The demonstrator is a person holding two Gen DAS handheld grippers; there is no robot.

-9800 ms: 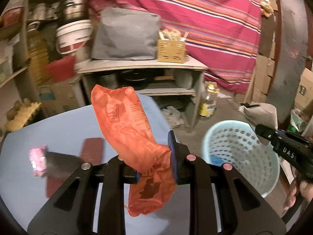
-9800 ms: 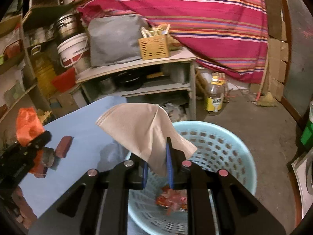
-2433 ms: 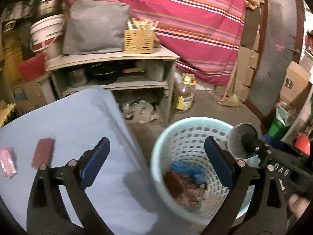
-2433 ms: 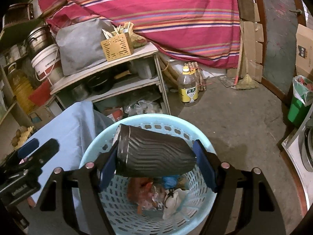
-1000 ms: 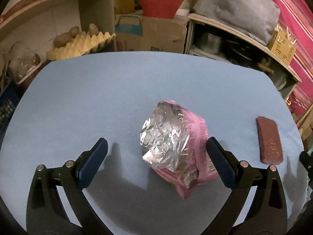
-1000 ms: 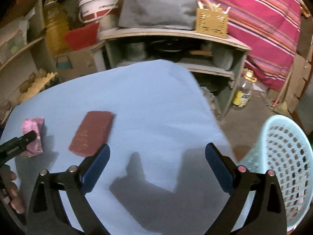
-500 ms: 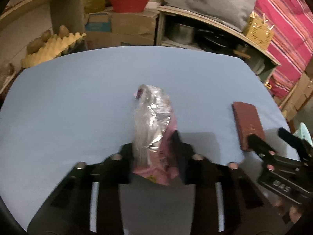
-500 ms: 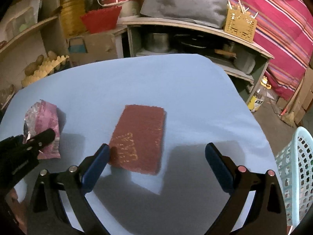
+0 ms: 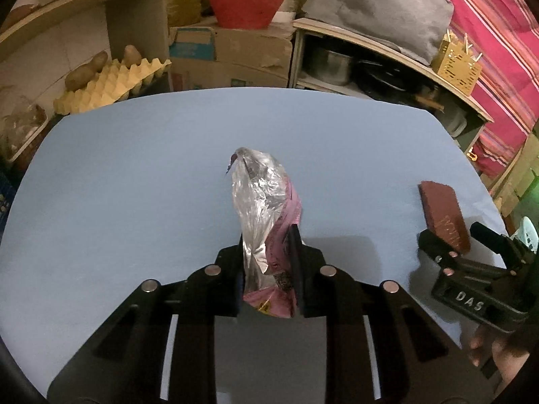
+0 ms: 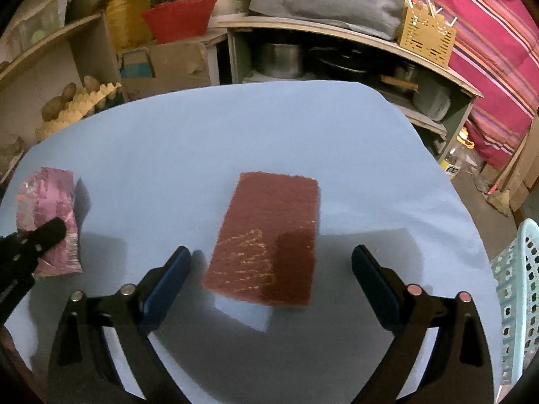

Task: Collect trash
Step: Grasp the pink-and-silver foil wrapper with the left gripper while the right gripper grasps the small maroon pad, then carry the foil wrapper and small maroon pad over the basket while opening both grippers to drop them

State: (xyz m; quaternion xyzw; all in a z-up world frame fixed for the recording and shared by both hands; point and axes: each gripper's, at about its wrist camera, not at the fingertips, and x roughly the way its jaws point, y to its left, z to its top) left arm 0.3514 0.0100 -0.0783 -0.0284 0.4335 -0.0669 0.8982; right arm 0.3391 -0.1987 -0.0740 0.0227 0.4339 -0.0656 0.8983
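Once the left gripper (image 9: 267, 266) had snapped from wide open to clamped on the pink foil wrapper (image 9: 266, 208), that piece was secured.
Right gripper (image 10: 269, 269), jaws closing astride the maroon pad (image 10: 269, 235) without touching it; laundry basket (image 10: 515, 286) waited beside the blue table (image 10: 235, 134).

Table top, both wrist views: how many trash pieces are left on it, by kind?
Pink foil wrapper: 1, pinched in the left gripper
Maroon scouring pad: 1, between the closing right gripper jaws, untouched
Total: 2
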